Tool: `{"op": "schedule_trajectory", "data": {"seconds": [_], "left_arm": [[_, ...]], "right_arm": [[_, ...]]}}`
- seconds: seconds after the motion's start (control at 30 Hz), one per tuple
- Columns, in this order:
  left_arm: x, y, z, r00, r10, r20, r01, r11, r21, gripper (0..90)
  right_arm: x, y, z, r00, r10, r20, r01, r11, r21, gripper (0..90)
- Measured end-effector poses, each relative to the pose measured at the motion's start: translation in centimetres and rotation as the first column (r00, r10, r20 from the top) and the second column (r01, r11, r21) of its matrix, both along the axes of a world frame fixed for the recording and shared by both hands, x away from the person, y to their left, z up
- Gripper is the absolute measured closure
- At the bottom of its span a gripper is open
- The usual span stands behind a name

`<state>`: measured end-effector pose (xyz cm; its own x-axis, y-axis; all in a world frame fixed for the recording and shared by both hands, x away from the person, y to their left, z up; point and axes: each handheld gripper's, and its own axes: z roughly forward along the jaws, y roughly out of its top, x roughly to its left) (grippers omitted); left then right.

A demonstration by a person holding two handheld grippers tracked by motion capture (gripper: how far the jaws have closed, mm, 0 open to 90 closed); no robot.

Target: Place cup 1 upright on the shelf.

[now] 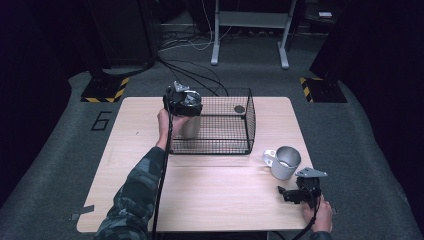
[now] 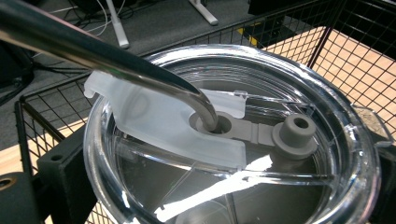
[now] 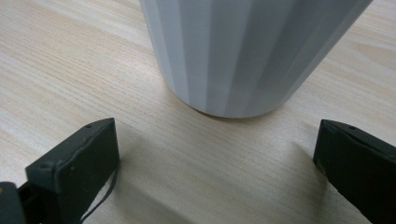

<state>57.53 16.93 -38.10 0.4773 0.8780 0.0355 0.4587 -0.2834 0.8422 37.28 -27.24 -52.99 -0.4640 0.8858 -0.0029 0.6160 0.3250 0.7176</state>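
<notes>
Clamped a steel tumbler [image 1: 190, 128] in the left gripper [image 1: 182, 102] at the left end of the black wire basket [image 1: 235, 145], jaws drawn in against either side just under the clear lid [image 2: 233, 186]. Kept it upright, apparently so that the bent metal straw [image 2: 93, 51] through the lid's opening stayed put and nothing spilled. Could not tell whether its base sat on the basket floor or hung just above it. Shared the basket with one small dark disc [image 1: 239, 109] at the far right corner.

Rested the right gripper [image 1: 295, 194] low on the wooden table [image 1: 210, 200] near the right front corner, jaws spread wide and gripping nothing. Aimed it at the base of a pale faceted mug [image 1: 285, 162] standing just beyond the jaw tips, apart from them; seemed lined up to take the mug next.

Showed no brand or label on tumbler, lid or mug. Offered one readable mark: a large "6" [image 1: 101, 121] on the grey floor left of the table.
</notes>
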Motion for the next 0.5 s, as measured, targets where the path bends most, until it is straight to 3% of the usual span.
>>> {"op": "schedule_trajectory", "data": {"seconds": [0.23, 0.5], "left_arm": [[0.3, -0.1, -0.6, 0.9997, 0.008, -0.024, -0.008, 1.0000, 0.005, 3.8], [0.6, -0.2, -1.1, 0.9989, 0.009, -0.045, -0.009, 0.9998, -0.016, 3.8]], "right_arm": [[0.0, 0.0, 0.0, 1.0000, 0.000, 0.000, 0.000, 1.000, 0.000, 0.0], [0.0, 0.0, 0.0, 1.0000, 0.000, 0.001, 0.000, 1.000, 0.000, 0.0]]}}
